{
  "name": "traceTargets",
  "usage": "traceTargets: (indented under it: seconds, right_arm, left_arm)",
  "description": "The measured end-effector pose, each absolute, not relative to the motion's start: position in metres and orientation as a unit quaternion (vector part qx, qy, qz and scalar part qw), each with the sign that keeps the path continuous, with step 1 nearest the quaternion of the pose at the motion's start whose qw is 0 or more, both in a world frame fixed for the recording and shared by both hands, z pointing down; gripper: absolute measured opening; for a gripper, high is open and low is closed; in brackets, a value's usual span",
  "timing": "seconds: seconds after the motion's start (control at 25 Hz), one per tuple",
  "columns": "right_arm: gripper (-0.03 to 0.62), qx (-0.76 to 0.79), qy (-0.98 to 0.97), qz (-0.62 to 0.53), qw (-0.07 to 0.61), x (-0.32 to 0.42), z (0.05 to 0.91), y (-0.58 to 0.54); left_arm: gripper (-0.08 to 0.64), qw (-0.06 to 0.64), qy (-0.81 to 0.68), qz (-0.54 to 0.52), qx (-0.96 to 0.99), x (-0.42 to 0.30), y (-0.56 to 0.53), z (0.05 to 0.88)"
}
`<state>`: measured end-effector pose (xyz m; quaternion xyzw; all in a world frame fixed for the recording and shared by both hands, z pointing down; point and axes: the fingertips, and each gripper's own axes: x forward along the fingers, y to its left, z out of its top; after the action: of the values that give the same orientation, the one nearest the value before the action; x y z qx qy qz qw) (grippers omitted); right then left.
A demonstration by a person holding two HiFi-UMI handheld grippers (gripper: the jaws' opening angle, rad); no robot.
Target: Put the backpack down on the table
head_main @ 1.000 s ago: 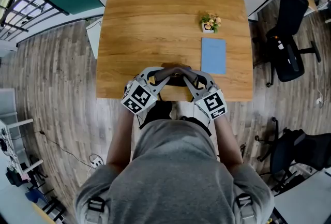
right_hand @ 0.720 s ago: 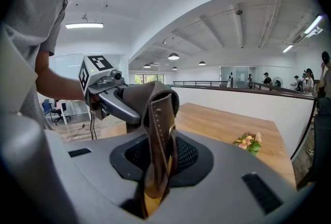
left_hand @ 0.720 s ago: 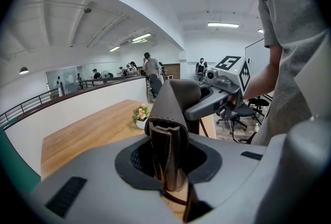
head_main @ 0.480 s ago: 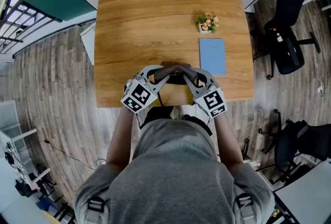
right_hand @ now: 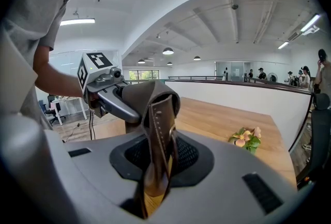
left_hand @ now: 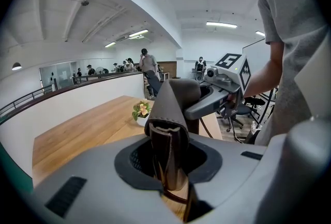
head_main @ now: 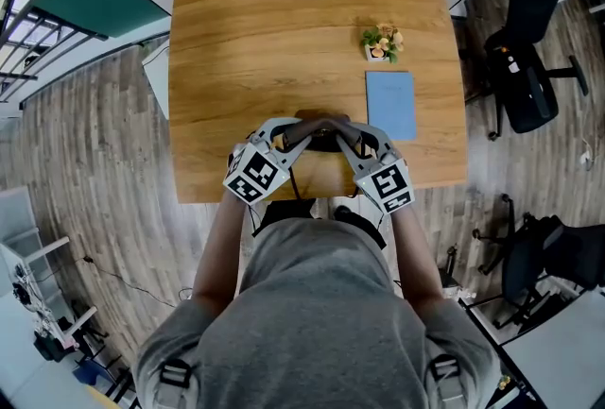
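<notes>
handle: the backpack handle (left_hand: pixel 170 114), a stitched brown leather strap, is arching up like a hump between the two tools.
long axis: the strap is running left to right across the head view, roughly parallel to the near edge of the wooden table (head_main: pixel 284 20), with each end dropping into one tool.
left gripper: the left gripper (head_main: pixel 299 135) is reaching in from the left, its jaws clamping one folded end of the strap.
right gripper: the right gripper (head_main: pixel 342 137) is reaching in from the right, facing the other tool. its jaws are pinching the opposite end and have just been opening a little, with the strap pressed between them.
place: the handle is showing over the near strip of the tabletop, about midway along that edge.
backpack: the backpack (head_main: pixel 286 209) is hanging under the handle, showing only as dark slivers between the table's near edge and the person's grey shirt (head_main: pixel 317 303). its body's long axis is not showing, nor whether it is touching the table.
tabletop: a small potted flower plant (head_main: pixel 383 41) is standing right of centre. a blue booklet (head_main: pixel 390 103) is lying flat just on the person's side of it, its long side pointing away from the person and its near end lying close to the right gripper.
surroundings: a black office chair (head_main: pixel 525 48) is standing on the plank floor to the right of the table.
</notes>
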<state>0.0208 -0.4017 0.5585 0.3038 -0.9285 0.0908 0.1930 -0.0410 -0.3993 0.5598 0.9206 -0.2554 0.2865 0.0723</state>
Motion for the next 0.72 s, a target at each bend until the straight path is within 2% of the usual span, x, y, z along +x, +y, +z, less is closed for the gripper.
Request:
traceTargets:
  seconds: [0.72]
  right_arm:
    - [0.081,0.305,-0.922,0.103,0.214,0.02,0.612,-0.435]
  left_arm:
    - [0.104,0.089,-0.257,0.312,0.91,-0.042,-0.431,0.611]
